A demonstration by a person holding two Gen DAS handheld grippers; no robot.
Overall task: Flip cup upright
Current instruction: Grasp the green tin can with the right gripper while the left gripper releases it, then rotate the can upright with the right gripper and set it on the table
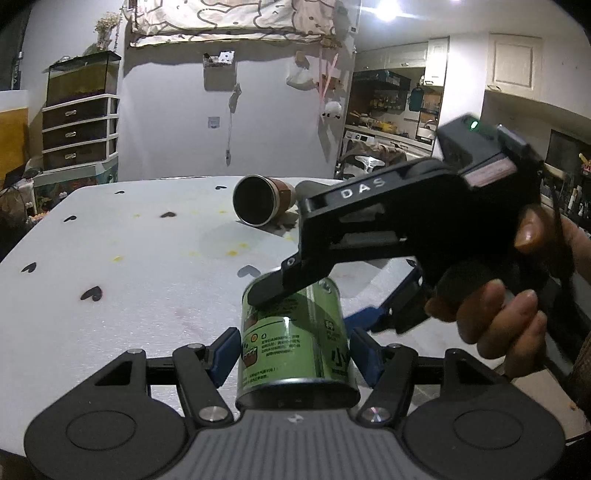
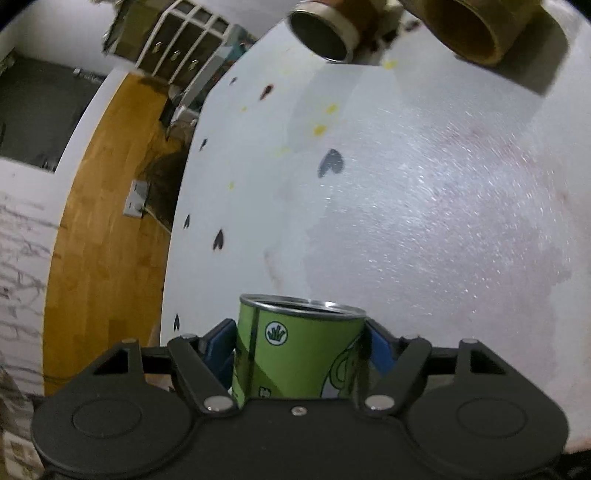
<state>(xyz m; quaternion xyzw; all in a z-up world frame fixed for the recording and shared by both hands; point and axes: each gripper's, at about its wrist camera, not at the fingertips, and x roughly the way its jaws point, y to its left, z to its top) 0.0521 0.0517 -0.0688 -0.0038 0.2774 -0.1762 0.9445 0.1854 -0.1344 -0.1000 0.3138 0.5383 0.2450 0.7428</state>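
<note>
A green printed cup (image 1: 295, 339) is held between both grippers above the white table. My left gripper (image 1: 293, 350) has its blue pads on the cup's sides near its dark end. My right gripper (image 1: 314, 306) comes in from the right, held by a hand, and clamps the cup's far end. In the right wrist view the right gripper (image 2: 301, 343) is shut on the green cup (image 2: 299, 350), whose open metal rim points away from the camera. A brown-banded cup (image 1: 260, 201) lies on its side at the table's far part; it also shows in the right wrist view (image 2: 325, 33).
The white table (image 1: 129, 277) has dark heart marks and yellow specks. A brown cylinder (image 2: 469, 29) lies near the tipped cup. A drawer unit (image 1: 79, 129) stands at the back left. A wooden floor (image 2: 107, 229) lies beyond the table's edge.
</note>
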